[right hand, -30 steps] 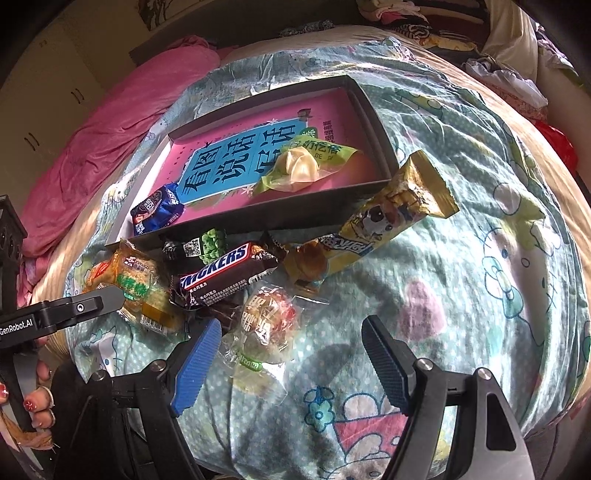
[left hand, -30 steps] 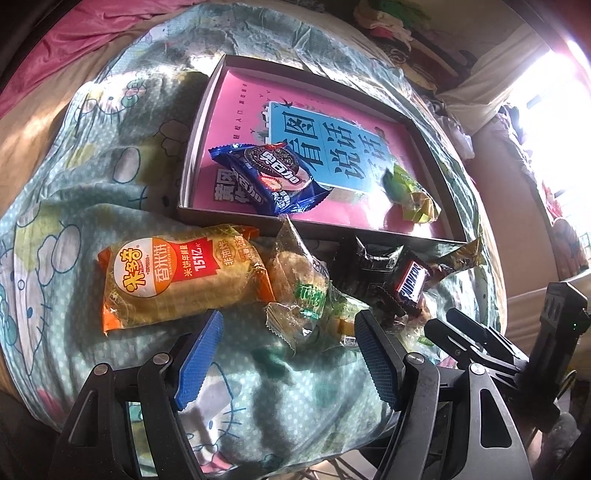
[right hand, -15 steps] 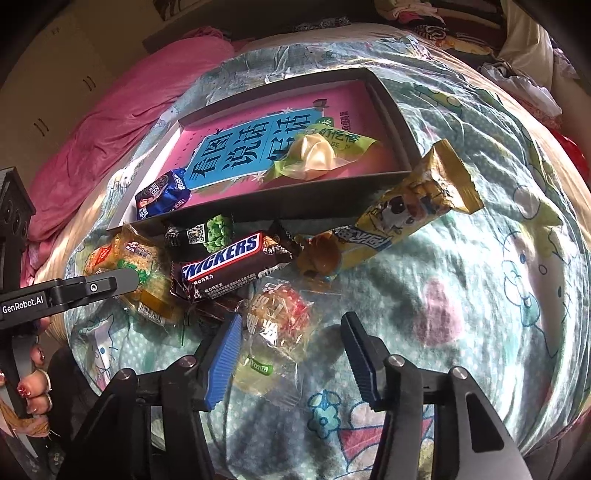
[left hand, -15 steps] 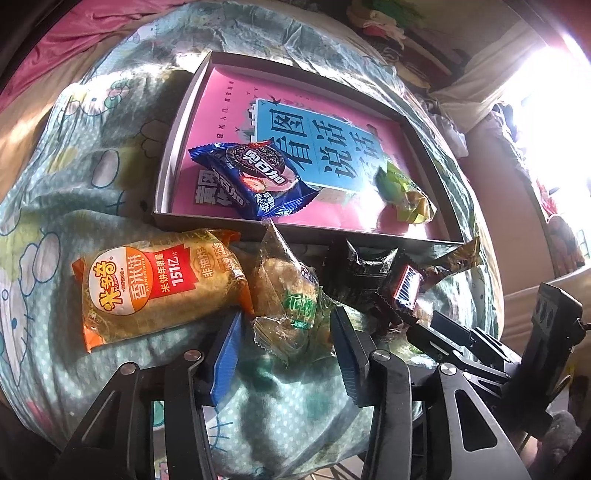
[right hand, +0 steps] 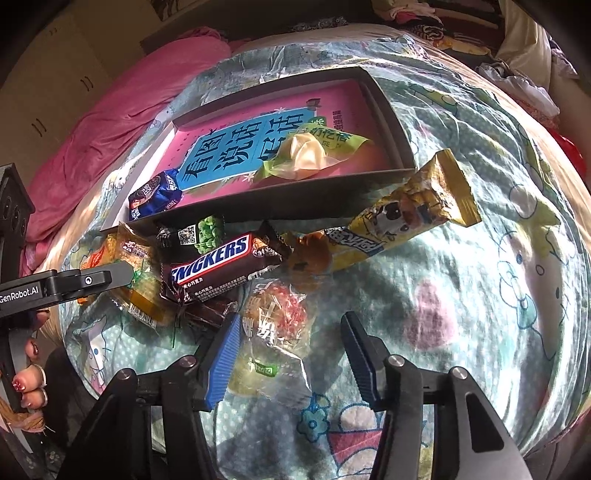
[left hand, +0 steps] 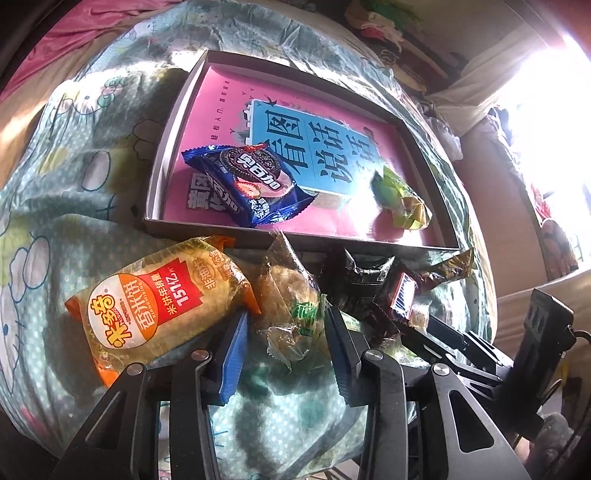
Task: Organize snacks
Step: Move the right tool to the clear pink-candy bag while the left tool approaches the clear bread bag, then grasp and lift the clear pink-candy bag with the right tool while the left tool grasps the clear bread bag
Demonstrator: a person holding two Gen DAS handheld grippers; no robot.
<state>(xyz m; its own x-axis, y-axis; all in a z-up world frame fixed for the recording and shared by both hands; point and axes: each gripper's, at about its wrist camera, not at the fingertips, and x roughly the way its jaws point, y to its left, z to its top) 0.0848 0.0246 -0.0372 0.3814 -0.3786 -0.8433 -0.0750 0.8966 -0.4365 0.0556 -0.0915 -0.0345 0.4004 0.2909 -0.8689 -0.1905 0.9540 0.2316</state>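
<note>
A shallow box (left hand: 168,140) with a pink and blue lining lies on the bed and holds a blue Oreo pack (left hand: 251,184) and a green-wrapped snack (left hand: 402,199). My left gripper (left hand: 284,336) is partly closed, its pads on either side of a clear-wrapped pastry (left hand: 291,306), beside an orange rice-cracker pack (left hand: 155,306). My right gripper (right hand: 288,350) is open around a clear-wrapped candy pack (right hand: 273,332). A Snickers bar (right hand: 218,266), a dark green-pea pack (right hand: 192,236) and a yellow wafer pack (right hand: 406,214) lie in front of the box (right hand: 295,199).
The bed has a teal cartoon-print cover (right hand: 480,295) that slopes away at the edges. A pink quilt (right hand: 92,140) lies behind the box. Clothes are piled at the far side (left hand: 388,22). The left gripper's body (right hand: 55,284) shows in the right wrist view.
Both grippers have moved forward toward the snacks and narrowed. The left jaws now flank the clear-wrapped pastry, the right jaws flank the candy pack.
</note>
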